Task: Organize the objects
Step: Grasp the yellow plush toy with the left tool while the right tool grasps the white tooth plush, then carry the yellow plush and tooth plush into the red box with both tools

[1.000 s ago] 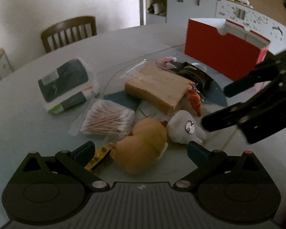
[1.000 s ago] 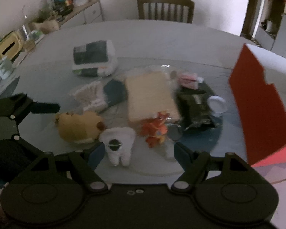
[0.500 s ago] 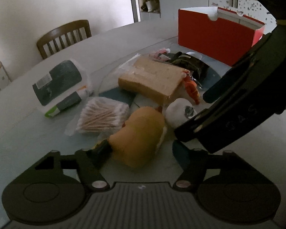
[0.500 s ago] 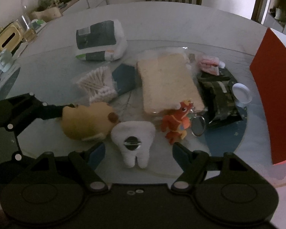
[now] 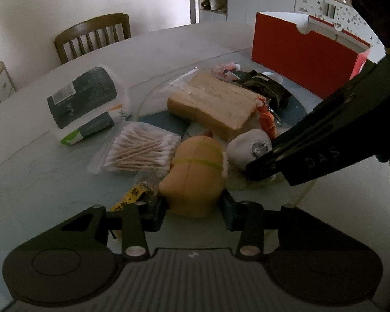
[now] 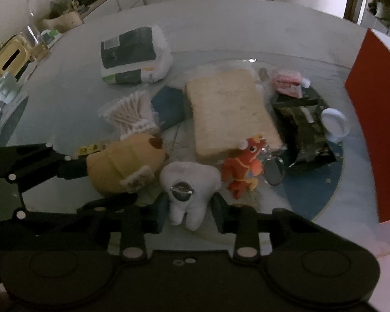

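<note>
gripping a yellow plush, the left tongs keep closing; right tongs, lettered "das", clamp a tooth plush.

text: "GAS" | on: right gripper body | other print: unreadable

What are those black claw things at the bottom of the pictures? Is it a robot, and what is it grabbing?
No robot: a person holds a black two-finger grabber in each hand, each with a camera looking along its fingers. So each picture is one grabber's own view. In the left view, the left gripper is closing around a tan round plush toy. In the right view, the right gripper is shut on a white tooth-shaped plush toy. Also on the round grey table: a bag of cotton swabs, a tan sponge block, a small orange toy figure and a red box.
</note>
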Motion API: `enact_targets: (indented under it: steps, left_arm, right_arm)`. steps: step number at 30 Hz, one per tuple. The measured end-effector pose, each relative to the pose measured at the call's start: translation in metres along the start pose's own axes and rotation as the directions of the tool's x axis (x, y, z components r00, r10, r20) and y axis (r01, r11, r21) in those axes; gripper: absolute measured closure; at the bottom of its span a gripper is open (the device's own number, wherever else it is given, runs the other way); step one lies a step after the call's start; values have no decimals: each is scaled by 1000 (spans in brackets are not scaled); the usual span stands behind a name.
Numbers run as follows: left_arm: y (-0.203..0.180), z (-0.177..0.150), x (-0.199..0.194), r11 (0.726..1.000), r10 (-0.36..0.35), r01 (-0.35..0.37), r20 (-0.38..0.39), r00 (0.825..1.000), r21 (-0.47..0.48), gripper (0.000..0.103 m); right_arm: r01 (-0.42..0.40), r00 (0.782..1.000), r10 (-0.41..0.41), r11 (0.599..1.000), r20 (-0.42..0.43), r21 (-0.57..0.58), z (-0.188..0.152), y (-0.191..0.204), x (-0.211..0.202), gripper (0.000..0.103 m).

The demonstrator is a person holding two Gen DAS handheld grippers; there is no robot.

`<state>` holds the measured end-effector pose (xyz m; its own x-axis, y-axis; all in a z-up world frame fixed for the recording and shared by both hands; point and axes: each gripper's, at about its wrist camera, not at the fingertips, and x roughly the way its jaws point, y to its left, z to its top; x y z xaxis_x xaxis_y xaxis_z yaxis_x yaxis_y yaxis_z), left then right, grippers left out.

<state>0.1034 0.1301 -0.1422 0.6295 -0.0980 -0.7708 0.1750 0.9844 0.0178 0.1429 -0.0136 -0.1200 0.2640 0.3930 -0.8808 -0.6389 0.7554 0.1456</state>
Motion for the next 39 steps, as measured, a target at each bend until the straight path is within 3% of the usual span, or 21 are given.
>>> enact_targets:
  steps: [10,19,28,39]
  left_arm:
    - [0,1,-22,996,-28,30,22,999,-82,64]
    - [-13,23,-53,990,-59,68,72,996,-123,64]
    - [-47,60,-70,991,-97,107,118,988,-81,64]
    - [-103,116,-65,989,-138,145,170,976,-30,64]
  right_arm:
    - [-23,998,22,999,57,29,-13,-9,-36,70]
    - [-19,991,12,999,134,47,-16,-24,-81,70]
    - [13,980,-20,999,197,39,-17,-52,-127,70]
    - [43,962,-61,997,268,70,-14,-115,-167,70]
